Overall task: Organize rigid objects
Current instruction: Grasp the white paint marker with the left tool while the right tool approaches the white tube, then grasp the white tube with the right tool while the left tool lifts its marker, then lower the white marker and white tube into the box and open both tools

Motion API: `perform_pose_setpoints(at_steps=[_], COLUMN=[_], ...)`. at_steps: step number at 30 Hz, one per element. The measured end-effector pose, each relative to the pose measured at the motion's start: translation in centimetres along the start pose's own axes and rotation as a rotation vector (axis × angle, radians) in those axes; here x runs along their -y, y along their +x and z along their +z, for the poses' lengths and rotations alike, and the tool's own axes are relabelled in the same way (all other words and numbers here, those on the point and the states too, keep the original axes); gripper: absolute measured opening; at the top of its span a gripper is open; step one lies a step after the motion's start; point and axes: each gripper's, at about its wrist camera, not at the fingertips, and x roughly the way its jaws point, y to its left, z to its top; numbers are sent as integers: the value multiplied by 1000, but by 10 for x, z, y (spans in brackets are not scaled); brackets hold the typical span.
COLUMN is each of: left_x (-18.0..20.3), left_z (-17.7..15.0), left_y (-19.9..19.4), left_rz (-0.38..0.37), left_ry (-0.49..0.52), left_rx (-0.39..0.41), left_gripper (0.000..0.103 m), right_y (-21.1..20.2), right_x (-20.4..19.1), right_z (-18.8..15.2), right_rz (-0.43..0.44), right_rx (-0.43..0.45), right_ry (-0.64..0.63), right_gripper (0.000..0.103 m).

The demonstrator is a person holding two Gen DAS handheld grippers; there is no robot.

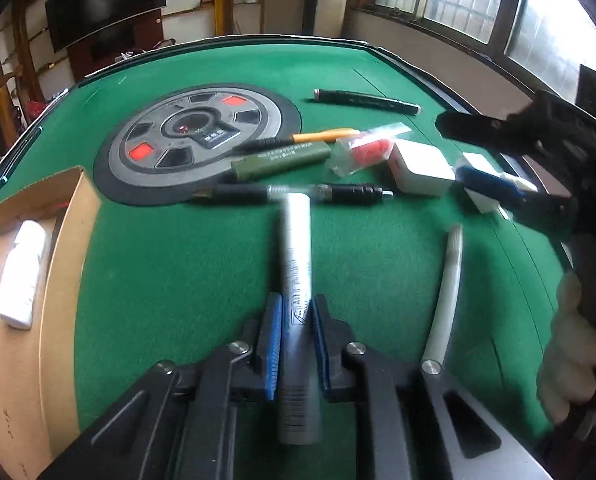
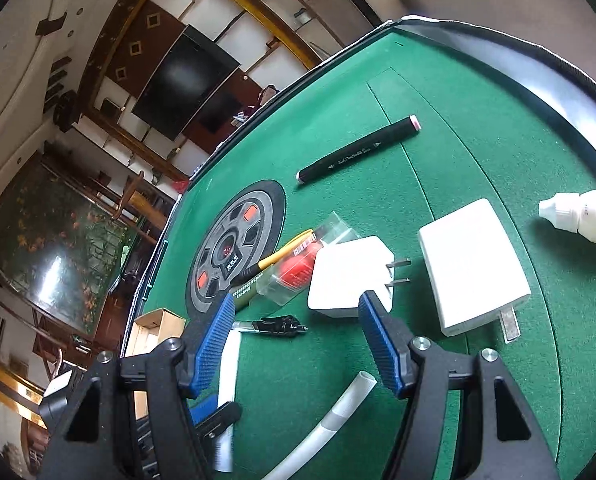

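A: Left gripper [image 1: 296, 326]?
B: Jaws narrow, blue pads clamped on the white marker [image 1: 296, 264]. Long axis runs straight out along the fingers, far end aimed twd the black pen [image 1: 290, 193], over the green table [image 1: 178, 264]. Barcode + print on barrel, too blurred to read.
A: Right gripper [image 2: 298, 346]?
B: Jaws apart, nothing btwn, near the white charger [image 2: 348, 276]; prongs point twd the flat adapter [image 2: 472, 266].
A: Other text?
B: Black marker [image 2: 358, 150] has print, unreadable.
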Motion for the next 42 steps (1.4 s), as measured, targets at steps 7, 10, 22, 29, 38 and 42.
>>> perform_pose_setpoints(at_steps=[7, 10, 22, 29, 38, 42], left_x=[3, 8, -68, -92, -148, -183], left_z=[-2, -1, -45, -61, -70, -70], left_y=[4, 6, -100, -123, -143, -150], left_rz=[9, 34, -191, -251, -180, -127], left_ry=[39, 68, -143, -199, -285, -321], left_rx=[40, 27, 175, 240, 286, 305], left_gripper=[21, 21, 14, 14, 14, 15], right_y=[1, -5, -31, -5, 30, 15], right_x=[3, -1, 0, -39, -69, -53], right_z=[0, -1, -27, -76, -90, -86], right_rz=[-22, -98, -162, -308, -512, -313], right_rx=[2, 54, 75, -97, -137, -145], right_ry=[-23, -60, -50, -168, -305, -172], right_gripper=[63, 63, 64, 64, 12, 12])
